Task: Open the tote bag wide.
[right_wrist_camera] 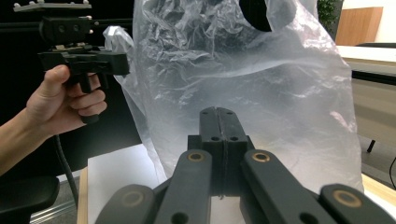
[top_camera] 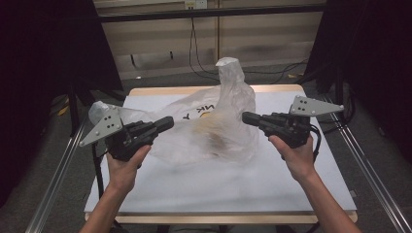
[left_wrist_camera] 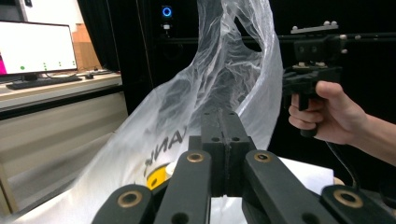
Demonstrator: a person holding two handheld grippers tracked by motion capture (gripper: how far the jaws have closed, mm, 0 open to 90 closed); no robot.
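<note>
Standing upright, plastic bag (top_camera: 221, 121) handle topmost.

A: Describe the supporting surface.

B: A rectangular table (top_camera: 301, 194) with a white top and a light wooden rim visible along the far and near edges.

A: What rests directly on it?

B: One item: a translucent plastic bag (top_camera: 221, 121). It sits at mid-width, toward the far edge, spreading to the left edge. One handle loop stands upright. Dark printed letters and a yellowish shape show through the film.
</note>
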